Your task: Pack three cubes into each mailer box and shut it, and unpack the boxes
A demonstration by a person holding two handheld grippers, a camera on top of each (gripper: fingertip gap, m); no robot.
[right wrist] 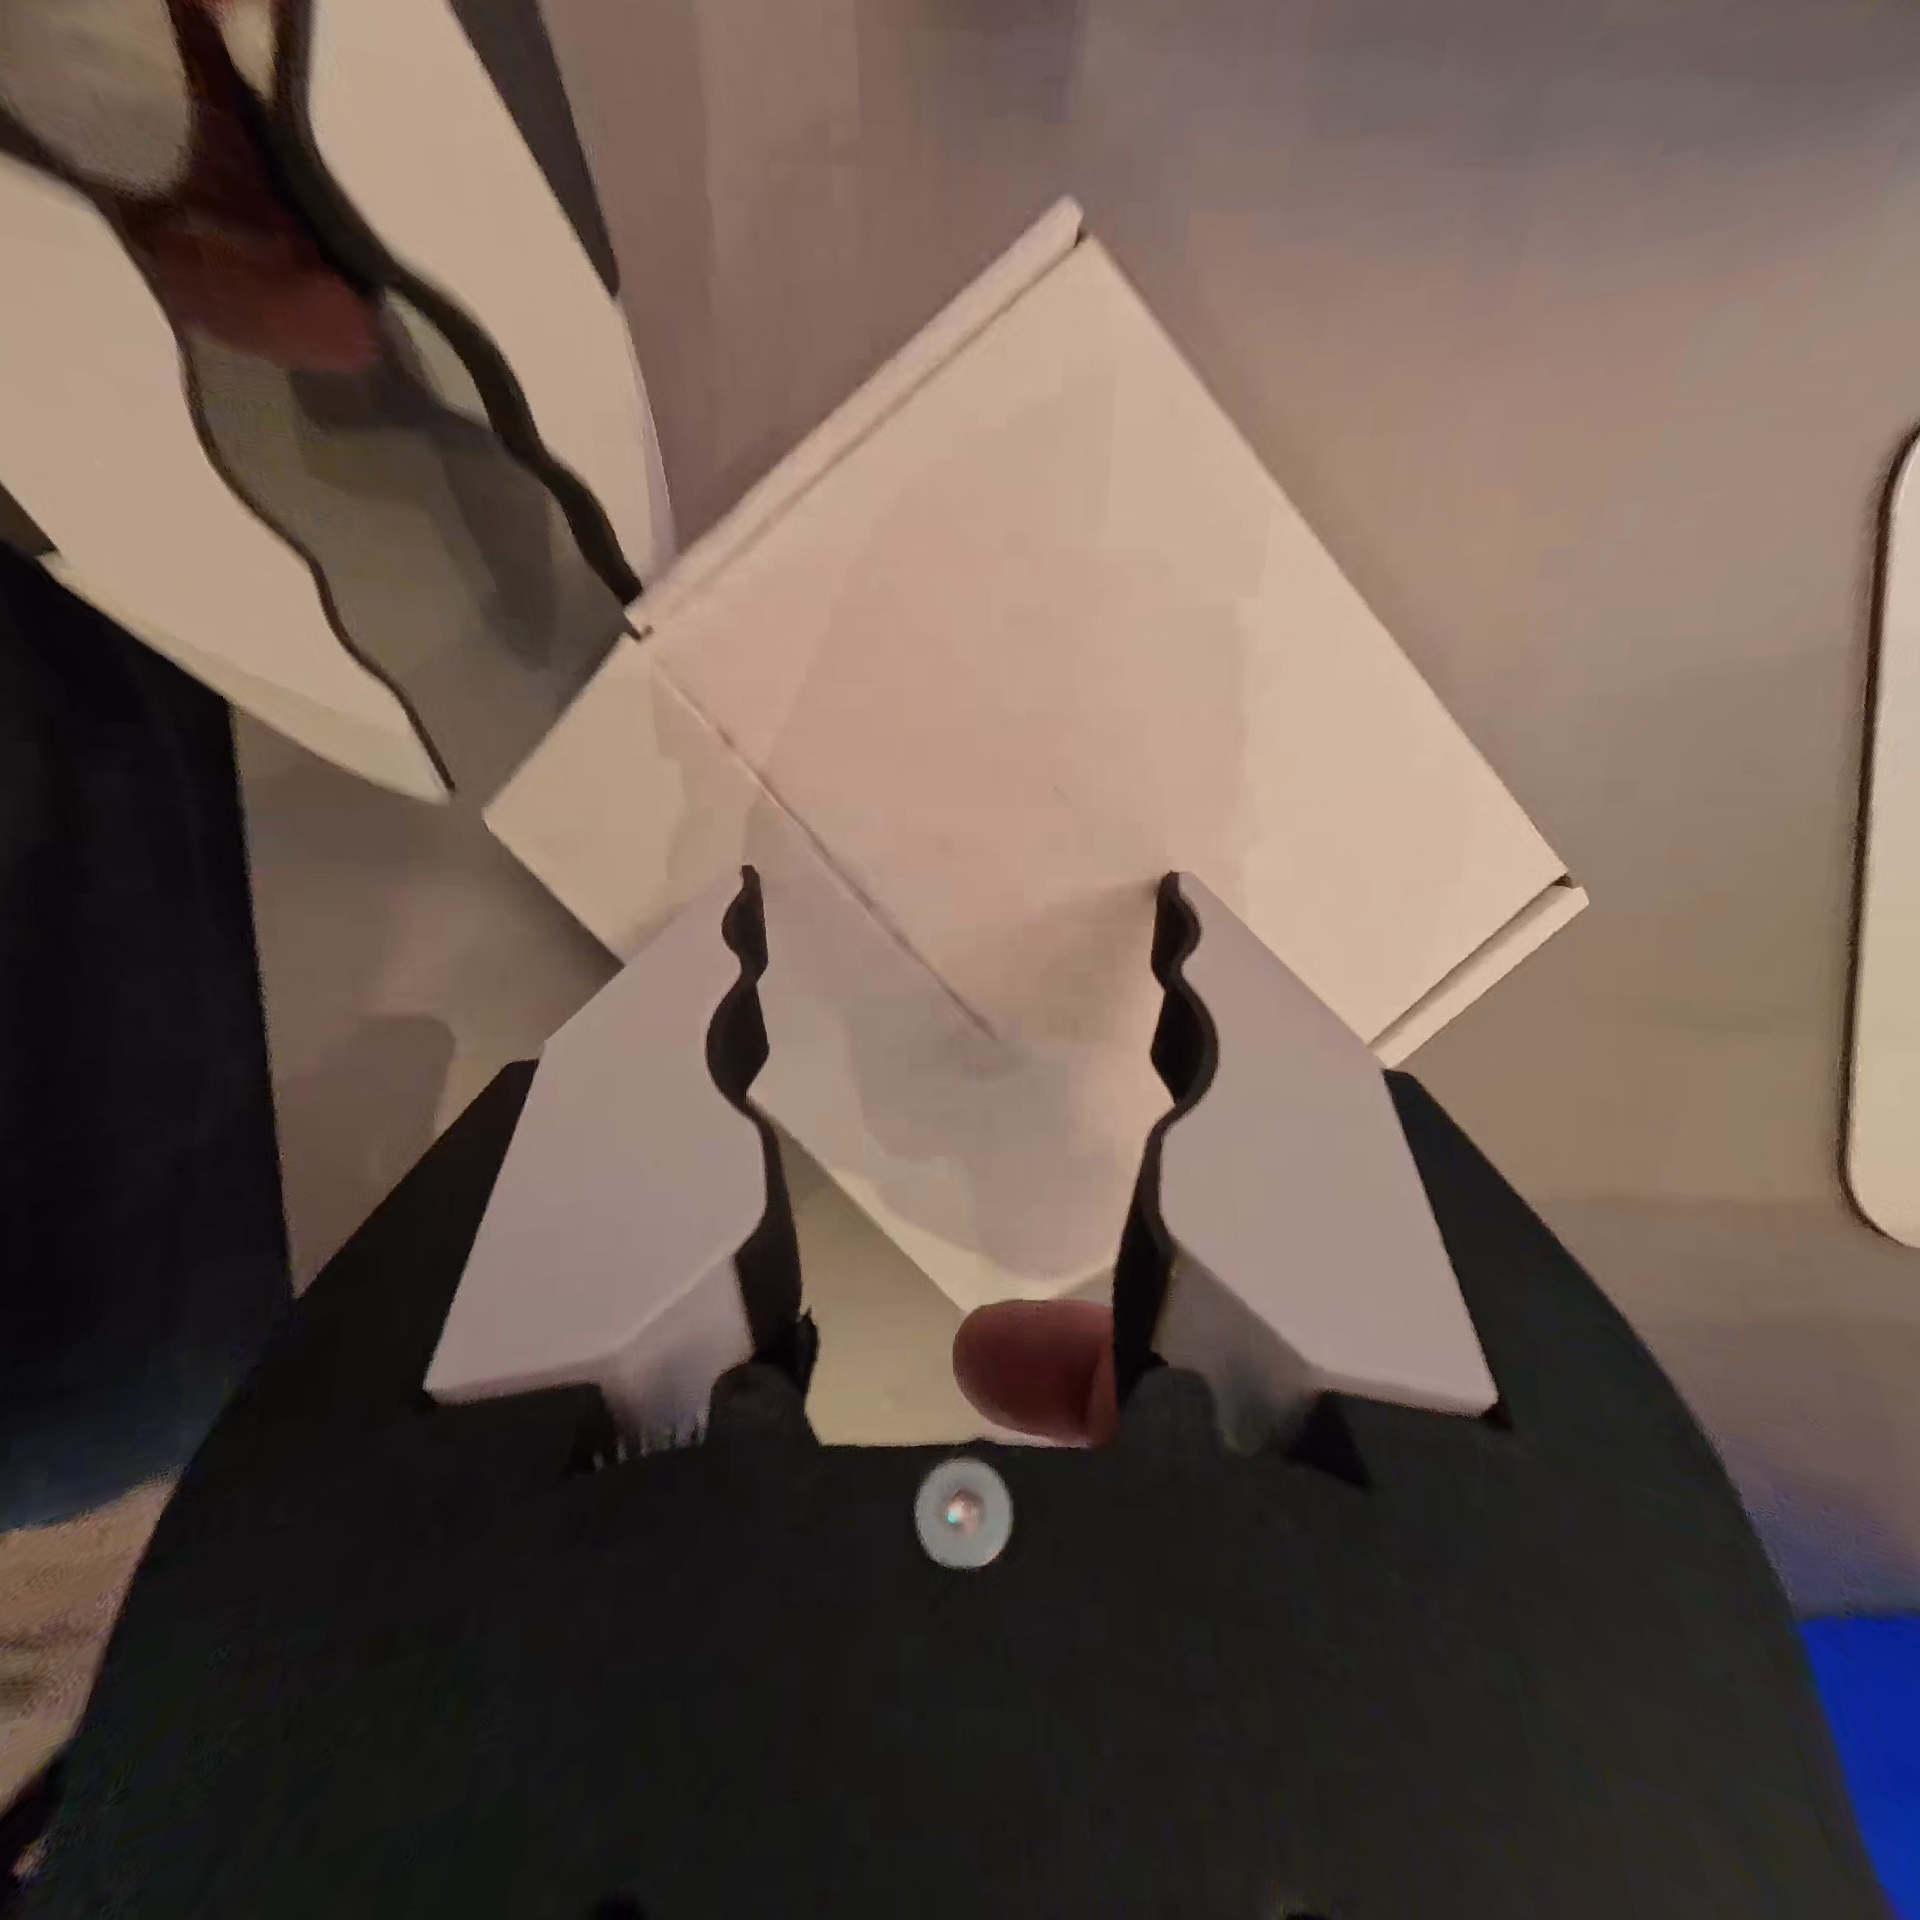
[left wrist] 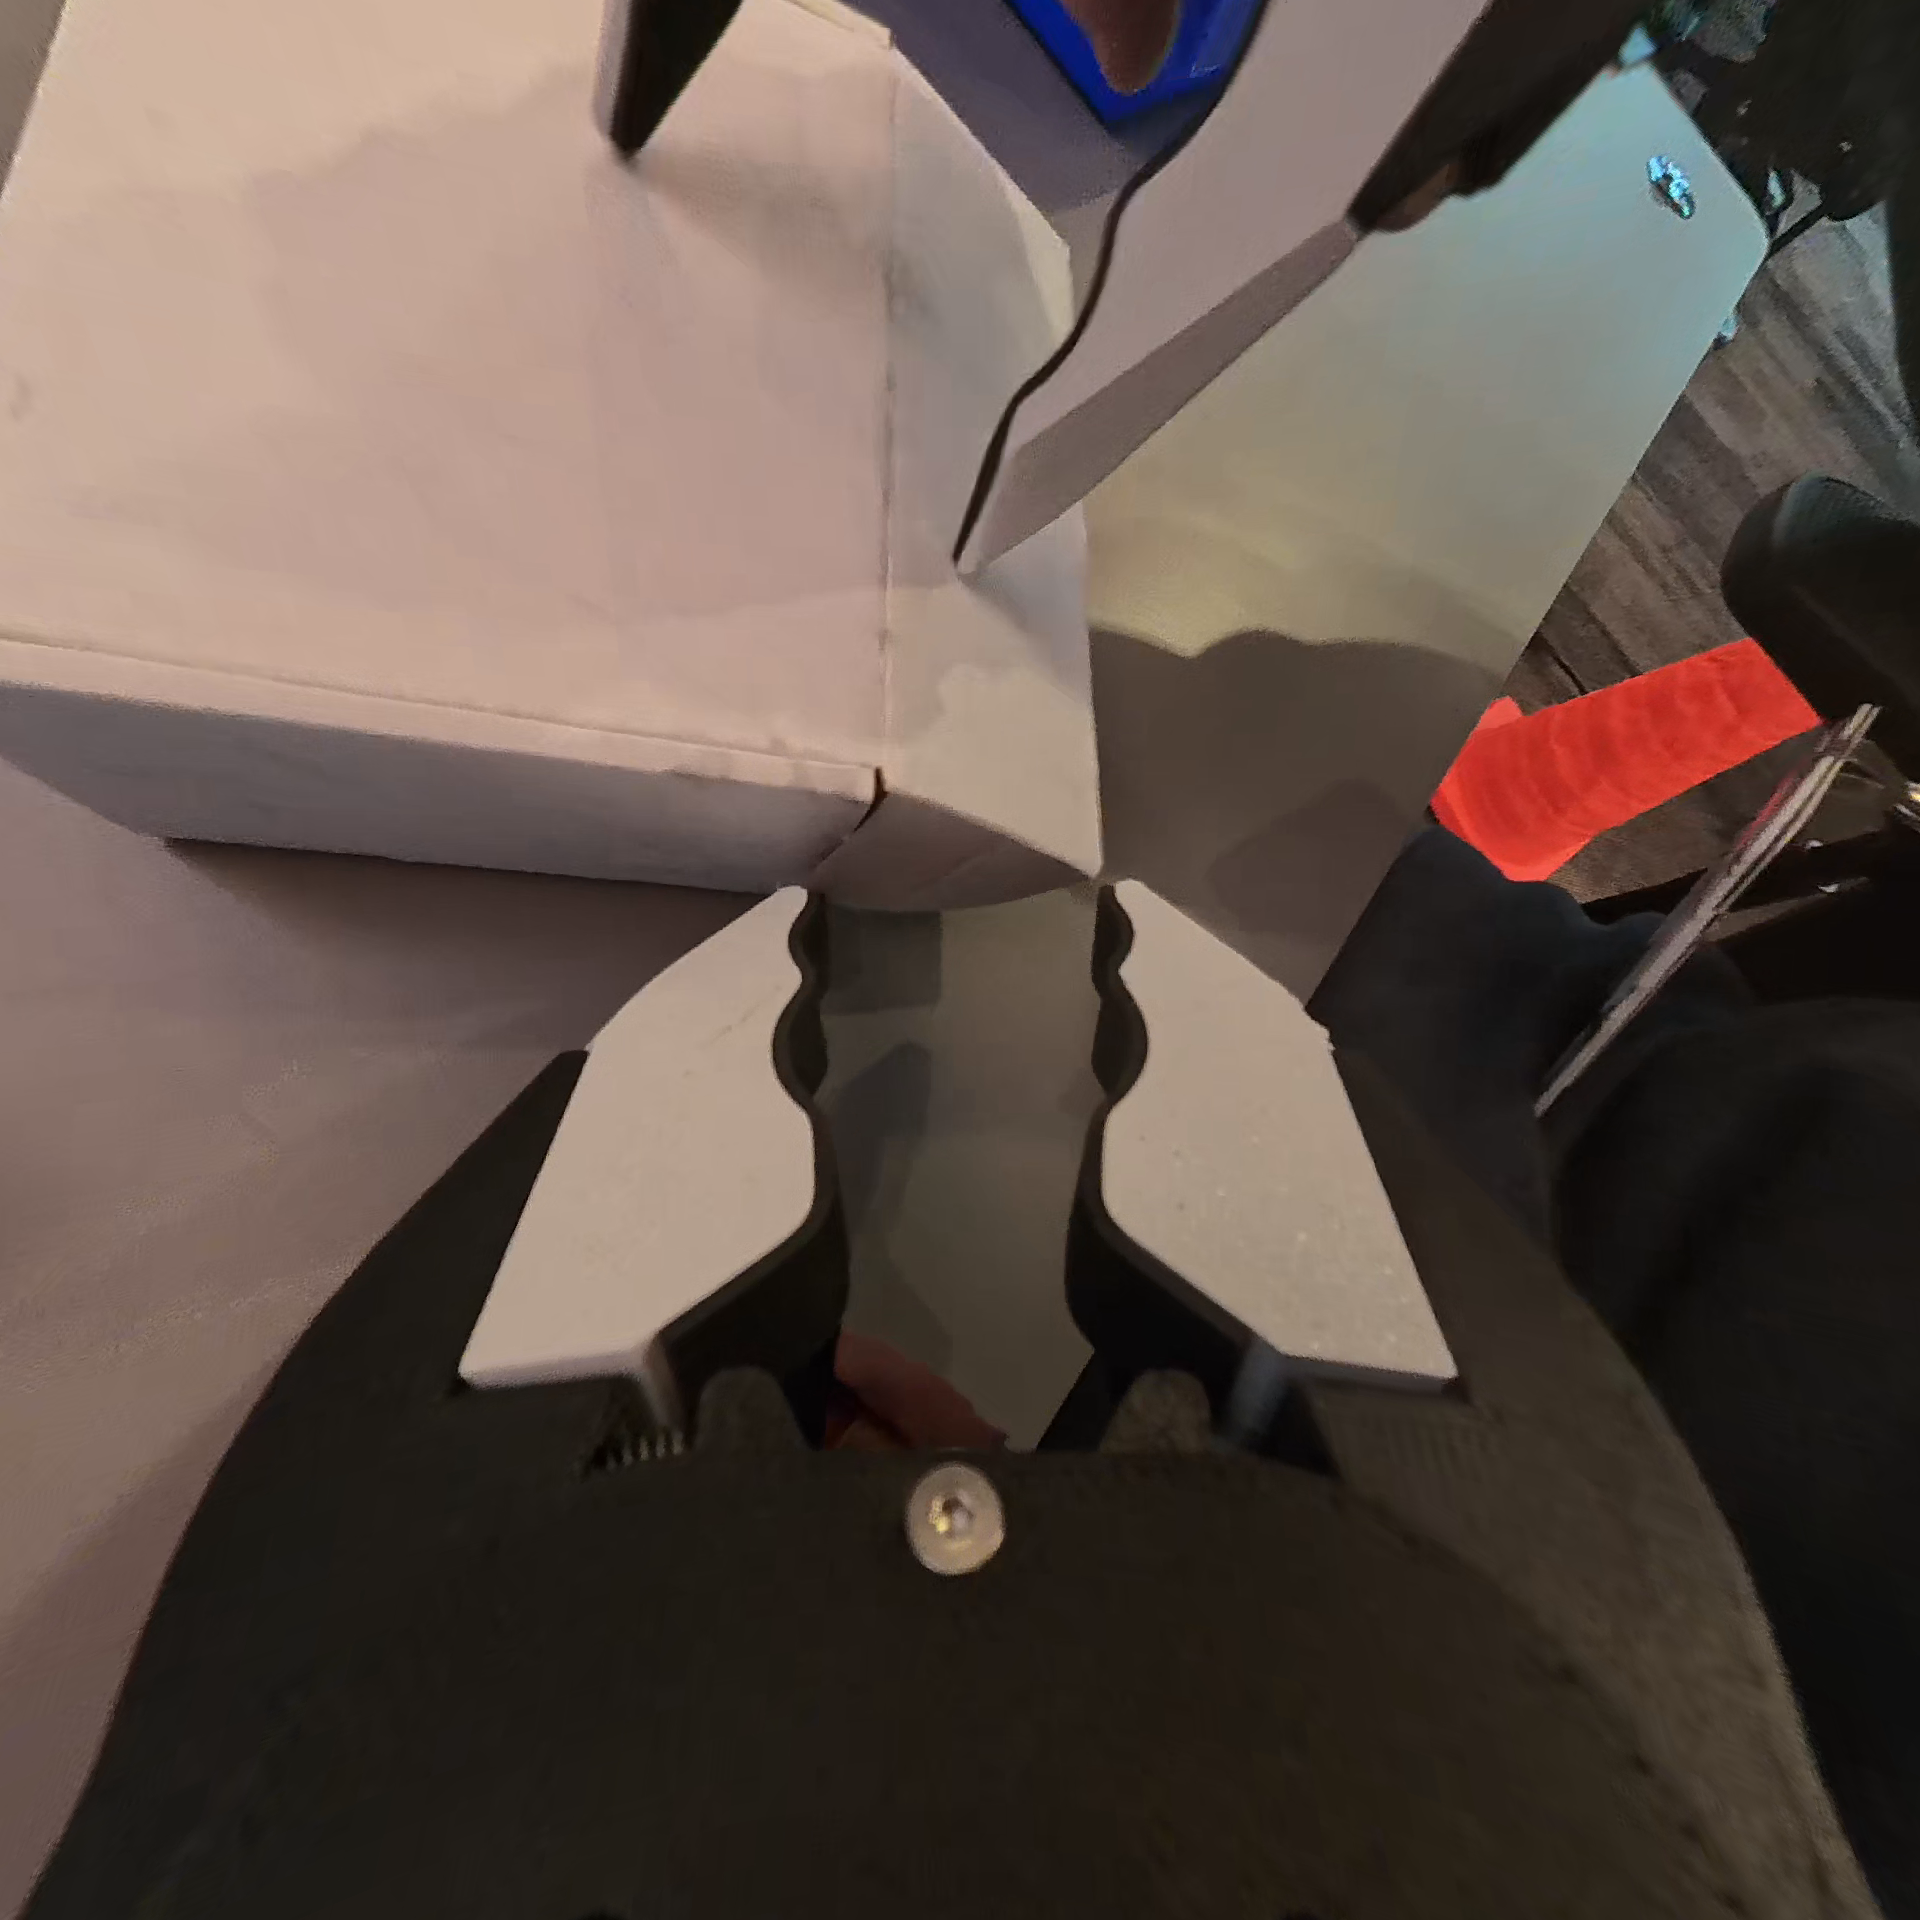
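My left gripper [left wrist: 954, 904] has its jaws parted a moderate way, nothing between them; the fingertips sit just at the near corner of the white mailer box [left wrist: 436, 436], touching or a hair off, I can't tell which. My right gripper [right wrist: 958, 883] is spread wider and straddles a corner of the same box [right wrist: 1091, 644], hovering over the lid with nothing clamped (whether the fingers actually touch the cardboard I can't tell).

The box is shut, lying flat on the grey table [left wrist: 208, 1039], a flat square of smooth matte white cardboard with crisp folded edges and a side flap whose edge bows out a little at the corner near my left gripper. Both grippers have pale, flat wedge-shaped fingers [right wrist: 623, 1164] with black wavy rubbery inner pads, set in a black textured body with a silver screw [right wrist: 963, 1513] at centre. A red-orange strip [left wrist: 1621, 758] lies on the wood-look floor off the table edge. A white rounded-corner object [right wrist: 1886, 831] sits on the table at the right edge of the right wrist view.
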